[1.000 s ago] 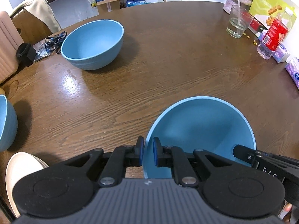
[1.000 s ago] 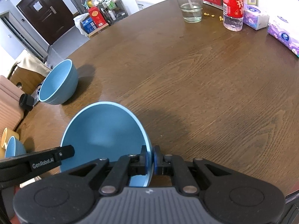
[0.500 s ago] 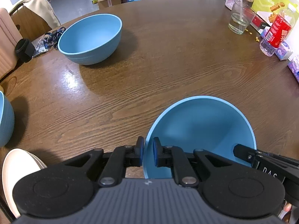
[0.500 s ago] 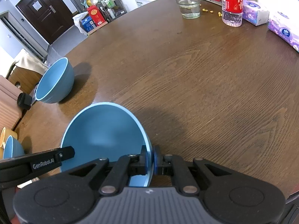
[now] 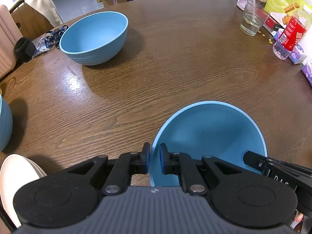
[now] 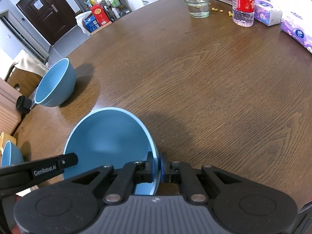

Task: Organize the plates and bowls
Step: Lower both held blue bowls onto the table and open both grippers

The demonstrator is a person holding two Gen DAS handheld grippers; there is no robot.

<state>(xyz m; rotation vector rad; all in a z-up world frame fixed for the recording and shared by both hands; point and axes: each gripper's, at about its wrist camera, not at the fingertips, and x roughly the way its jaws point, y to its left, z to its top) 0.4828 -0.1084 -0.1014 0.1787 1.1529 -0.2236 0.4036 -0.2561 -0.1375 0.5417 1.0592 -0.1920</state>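
A blue bowl (image 5: 210, 136) hangs tilted over the brown table (image 5: 175, 68), held from both sides. My left gripper (image 5: 154, 156) is shut on its left rim. In the right wrist view my right gripper (image 6: 157, 163) is shut on the right rim of the same bowl (image 6: 109, 140). A second blue bowl (image 5: 95, 37) stands upright at the far left of the table, also seen as the far bowl (image 6: 52, 85). A third blue bowl (image 5: 4, 128) shows at the left edge, with a cream plate (image 5: 13, 179) near it.
A glass (image 5: 251, 21), a red-labelled bottle (image 5: 288, 39) and tissue packs (image 6: 296, 33) line the far right of the table. Dark straps and a black cup (image 5: 23, 48) lie beyond the far bowl. A chair (image 5: 33, 17) stands at the left.
Both grippers keep their hold on the bowl. The table scene has slid only slightly in both views.
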